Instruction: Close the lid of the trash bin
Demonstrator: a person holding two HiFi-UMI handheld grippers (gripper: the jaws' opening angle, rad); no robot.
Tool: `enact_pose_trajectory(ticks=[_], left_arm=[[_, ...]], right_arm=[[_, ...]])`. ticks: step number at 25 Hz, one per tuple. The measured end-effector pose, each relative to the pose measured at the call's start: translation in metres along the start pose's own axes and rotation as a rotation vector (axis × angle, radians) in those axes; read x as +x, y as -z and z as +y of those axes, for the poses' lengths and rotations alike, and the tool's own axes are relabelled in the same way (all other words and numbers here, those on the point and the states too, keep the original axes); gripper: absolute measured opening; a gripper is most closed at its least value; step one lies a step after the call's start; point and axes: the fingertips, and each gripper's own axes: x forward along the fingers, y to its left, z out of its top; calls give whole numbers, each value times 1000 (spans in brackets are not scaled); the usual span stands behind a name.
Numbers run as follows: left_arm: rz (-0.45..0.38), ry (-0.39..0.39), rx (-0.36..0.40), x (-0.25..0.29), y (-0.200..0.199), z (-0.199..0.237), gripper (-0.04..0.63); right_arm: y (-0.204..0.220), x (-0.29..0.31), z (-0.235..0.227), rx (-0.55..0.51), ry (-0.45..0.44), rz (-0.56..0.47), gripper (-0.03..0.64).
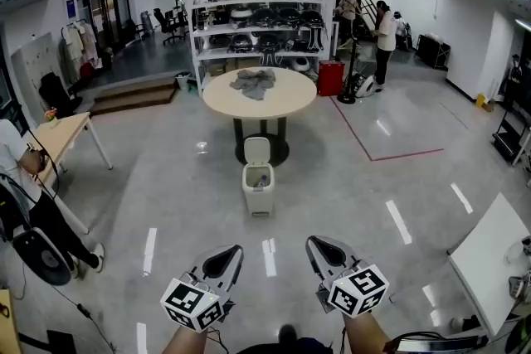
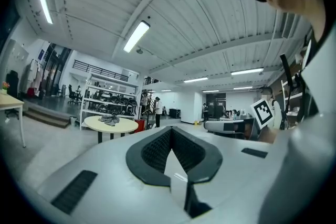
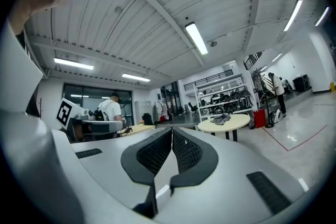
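Head view: bin point(image 1: 258, 188) stood, lid point(image 1: 257, 150) raised, on floor point(image 1: 166, 178) before table point(image 1: 224, 101) | left gripper point(image 1: 230, 256) jaws closed, empty | right gripper point(image 1: 319, 249) jaws closed, empty | both well apart from bin

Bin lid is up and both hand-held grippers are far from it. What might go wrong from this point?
1. The lid stands upright on the trash bin. A push from the shut left hand-held gripper or right hand-held gripper may slip off its smooth face, or let it slam.
2. The bin stands free on the glossy floor; a forward shove might slide or tip it toward the round table behind it.
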Motion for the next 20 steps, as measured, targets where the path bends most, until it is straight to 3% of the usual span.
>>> enact_pose_trajectory(ticks=[9, 20], left_arm=[[14, -74, 9, 71, -13, 23, 0], [12, -44, -18, 144, -7, 78, 0]], right_arm=[[-21, 42, -74, 21, -52, -17, 11], [-16, 112, -122, -1, -58, 17, 11]])
